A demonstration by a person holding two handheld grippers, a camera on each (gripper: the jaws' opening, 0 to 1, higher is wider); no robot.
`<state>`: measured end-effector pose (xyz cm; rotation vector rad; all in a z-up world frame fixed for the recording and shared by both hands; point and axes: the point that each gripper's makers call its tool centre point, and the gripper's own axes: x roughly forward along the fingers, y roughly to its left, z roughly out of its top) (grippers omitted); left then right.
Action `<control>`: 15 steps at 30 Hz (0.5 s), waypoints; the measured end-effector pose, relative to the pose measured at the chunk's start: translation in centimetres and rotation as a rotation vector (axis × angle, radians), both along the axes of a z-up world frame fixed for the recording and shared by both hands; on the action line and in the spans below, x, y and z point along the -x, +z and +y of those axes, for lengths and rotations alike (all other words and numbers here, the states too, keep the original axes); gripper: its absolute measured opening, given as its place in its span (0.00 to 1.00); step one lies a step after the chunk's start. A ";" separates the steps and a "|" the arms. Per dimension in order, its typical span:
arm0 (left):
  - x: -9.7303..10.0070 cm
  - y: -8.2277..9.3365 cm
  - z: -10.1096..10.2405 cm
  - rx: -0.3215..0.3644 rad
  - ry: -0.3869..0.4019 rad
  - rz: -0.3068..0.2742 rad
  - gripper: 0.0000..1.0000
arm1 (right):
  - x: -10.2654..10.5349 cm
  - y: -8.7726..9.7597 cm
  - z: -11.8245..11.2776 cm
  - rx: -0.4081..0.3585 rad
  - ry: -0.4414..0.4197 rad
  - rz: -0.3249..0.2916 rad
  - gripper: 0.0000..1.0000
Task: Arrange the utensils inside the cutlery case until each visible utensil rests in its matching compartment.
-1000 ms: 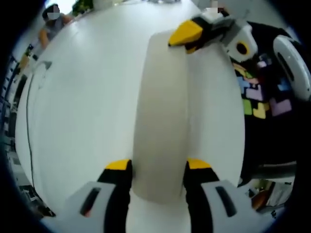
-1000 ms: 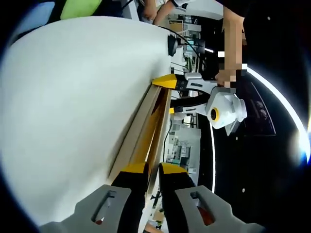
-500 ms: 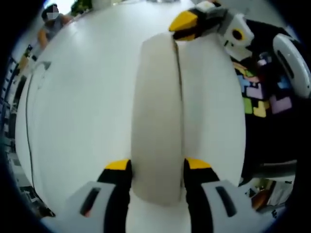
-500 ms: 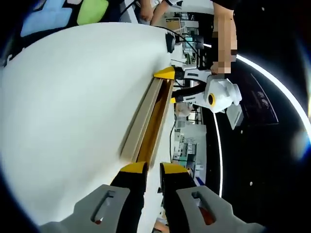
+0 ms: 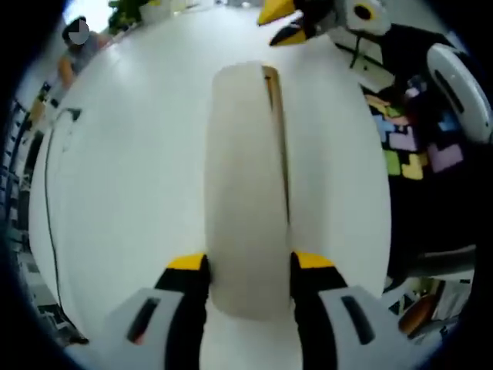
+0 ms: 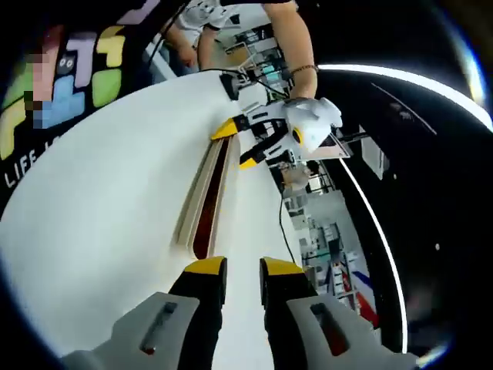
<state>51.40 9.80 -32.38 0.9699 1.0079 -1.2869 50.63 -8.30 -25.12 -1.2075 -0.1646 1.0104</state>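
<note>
Left gripper [image 5: 248, 262] jaws clamp the cutlery case [image 5: 245, 185]; right gripper [image 6: 240, 268] jaws apart, empty.

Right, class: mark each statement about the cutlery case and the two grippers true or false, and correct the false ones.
1. The left gripper has one jaw on each side of the near end of the cutlery case. True.
2. The right gripper clamps the far end of the case. False: it is clear of the case, with nothing between its jaws.
3. The case lies on a white table. True.
4. The case is wide open with forks laid out in rows. False: only a narrow slit shows along one long edge, and no utensil can be made out.
</note>
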 end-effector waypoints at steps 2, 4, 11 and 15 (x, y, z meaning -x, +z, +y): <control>0.0 0.0 0.0 0.007 0.000 -0.005 0.45 | -0.4 -0.1 0.2 -0.043 -0.013 0.119 0.22; 0.0 0.0 0.0 0.022 -0.006 -0.014 0.45 | -0.2 0.0 0.8 -0.108 -0.011 0.252 0.27; 0.1 0.2 -0.2 0.041 -0.035 -0.029 0.45 | 0.6 -1.0 3.3 -0.169 -0.006 0.643 0.56; 0.2 0.4 -0.6 0.060 -0.060 -0.045 0.45 | 0.0 -2.4 4.1 -0.129 -0.006 0.717 0.58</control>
